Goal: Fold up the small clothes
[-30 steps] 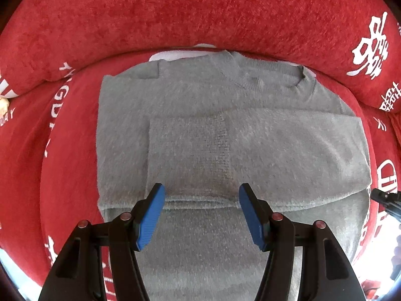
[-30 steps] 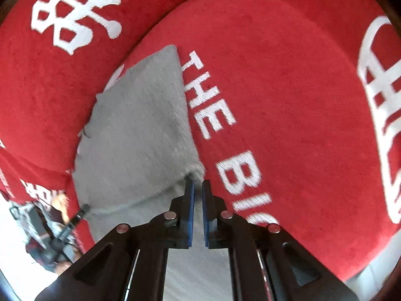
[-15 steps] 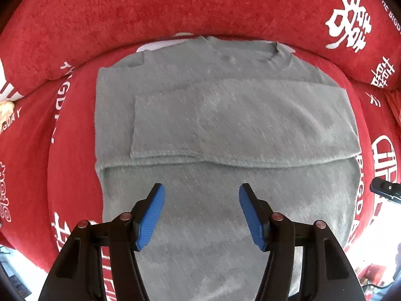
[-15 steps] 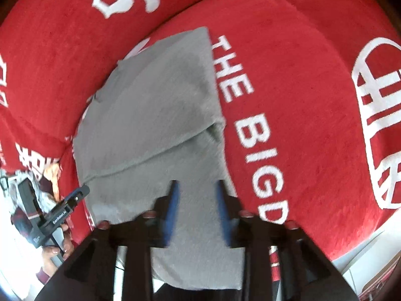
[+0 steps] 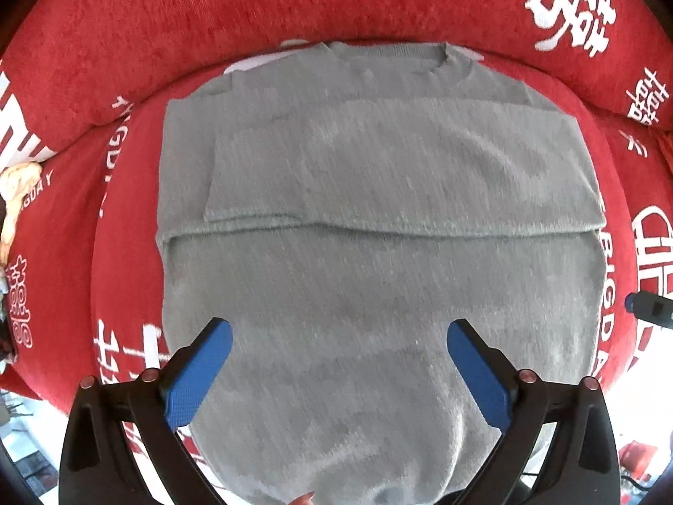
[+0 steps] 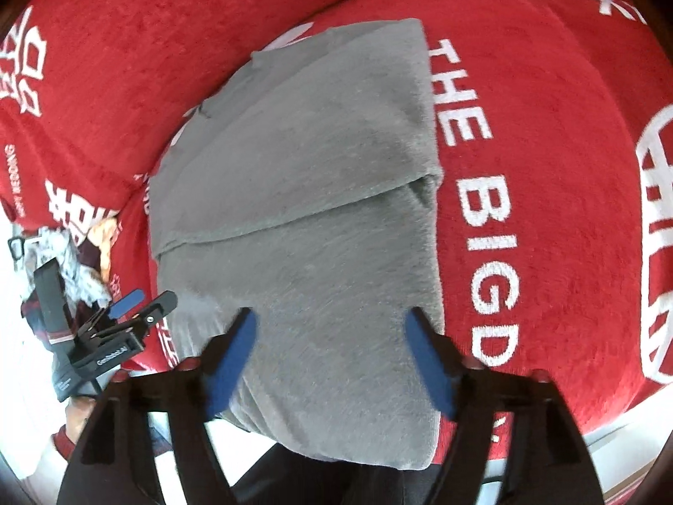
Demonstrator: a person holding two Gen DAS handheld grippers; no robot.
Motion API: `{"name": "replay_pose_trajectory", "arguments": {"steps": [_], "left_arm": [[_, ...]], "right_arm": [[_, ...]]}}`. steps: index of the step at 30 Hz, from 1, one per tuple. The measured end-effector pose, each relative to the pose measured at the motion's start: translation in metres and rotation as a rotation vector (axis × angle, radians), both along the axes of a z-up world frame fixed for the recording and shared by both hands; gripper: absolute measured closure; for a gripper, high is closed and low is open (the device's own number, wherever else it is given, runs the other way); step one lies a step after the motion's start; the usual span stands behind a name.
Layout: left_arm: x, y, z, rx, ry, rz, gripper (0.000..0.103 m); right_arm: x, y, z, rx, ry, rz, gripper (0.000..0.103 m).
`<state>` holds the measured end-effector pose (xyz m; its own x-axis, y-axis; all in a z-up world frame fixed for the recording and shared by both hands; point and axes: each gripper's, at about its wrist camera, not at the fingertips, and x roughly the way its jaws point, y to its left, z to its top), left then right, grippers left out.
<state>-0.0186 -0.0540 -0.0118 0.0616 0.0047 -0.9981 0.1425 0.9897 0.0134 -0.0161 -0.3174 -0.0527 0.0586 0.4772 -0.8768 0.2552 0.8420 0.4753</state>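
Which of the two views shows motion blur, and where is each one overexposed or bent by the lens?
Right wrist view: the right gripper has smeared blue fingertips, and the lower left is blown out white. Left wrist view: the left gripper is sharp, the grey sweater bulges barrel-like, and the bottom corners glare white.

Bare red cushion lies open along the right of the right wrist frame, beside the gray sweater. Across the top of the left wrist frame the red backrest rises, touching the sweater's collar and blocking that side.
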Motion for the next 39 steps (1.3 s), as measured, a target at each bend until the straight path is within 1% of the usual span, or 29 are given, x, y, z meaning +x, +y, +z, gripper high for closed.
{"name": "replay_pose_trajectory", "arguments": {"steps": [2, 3, 5, 8, 9, 10, 11, 14, 15, 19, 22, 24, 28, 32, 36, 39], "left_arm": [[-0.006, -0.002, -0.001, 0.004, 0.009, 0.008, 0.001], [-0.009, -0.003, -0.001, 0.003, 0.012, 0.013, 0.001], [-0.016, -0.004, -0.001, -0.003, 0.021, 0.027, 0.001], [-0.026, -0.004, -0.004, -0.012, 0.043, 0.043, 0.001], [-0.03, -0.002, -0.005, -0.015, 0.052, 0.049, 0.001], [-0.033, 0.0, -0.005, -0.018, 0.057, 0.053, 0.001], [-0.036, 0.002, -0.005, -0.019, 0.059, 0.059, 0.001], [-0.047, 0.014, -0.006, -0.022, 0.07, 0.087, 0.001], [-0.051, 0.021, -0.006, -0.033, 0.076, 0.103, 0.001], [-0.065, 0.044, -0.009, -0.046, 0.074, 0.131, 0.001], [-0.079, 0.061, -0.014, -0.088, 0.1, 0.126, 0.001], [-0.093, 0.078, -0.012, -0.125, 0.094, 0.142, 0.001], [-0.122, 0.11, -0.015, -0.174, 0.098, 0.179, 0.001], [-0.151, 0.131, -0.022, -0.209, 0.115, 0.187, 0.001], [-0.182, 0.145, -0.042, -0.234, 0.156, 0.19, 0.001], [-0.201, 0.149, -0.06, -0.266, 0.186, 0.198, 0.001]], "right_arm": [[-0.001, 0.002, 0.002, -0.006, -0.011, 0.027, 0.02], [-0.001, 0.003, 0.003, -0.012, -0.015, 0.043, 0.015], [-0.004, 0.005, 0.004, -0.017, -0.02, 0.076, 0.014], [-0.009, 0.007, 0.004, -0.008, -0.025, 0.099, 0.014], [-0.011, 0.008, 0.004, -0.002, -0.029, 0.1, 0.013], [-0.014, 0.009, 0.004, 0.001, -0.033, 0.101, 0.011], [-0.016, 0.01, 0.004, 0.004, -0.034, 0.103, 0.0], [-0.025, 0.017, 0.004, 0.022, -0.052, 0.108, 0.0], [-0.028, 0.02, 0.004, 0.022, -0.053, 0.114, 0.0], [-0.035, 0.03, 0.003, 0.02, -0.038, 0.123, 0.0], [-0.042, 0.036, -0.001, 0.015, -0.007, 0.106, 0.0], [-0.05, 0.039, -0.003, 0.012, 0.004, 0.093, 0.0], [-0.068, 0.05, -0.012, -0.015, 0.036, 0.094, 0.0], [-0.096, 0.054, -0.025, -0.006, 0.078, 0.081, 0.0], [-0.133, 0.053, -0.044, -0.011, 0.13, 0.074, 0.0], [-0.16, 0.052, -0.062, 0.011, 0.17, 0.067, 0.0]]}}
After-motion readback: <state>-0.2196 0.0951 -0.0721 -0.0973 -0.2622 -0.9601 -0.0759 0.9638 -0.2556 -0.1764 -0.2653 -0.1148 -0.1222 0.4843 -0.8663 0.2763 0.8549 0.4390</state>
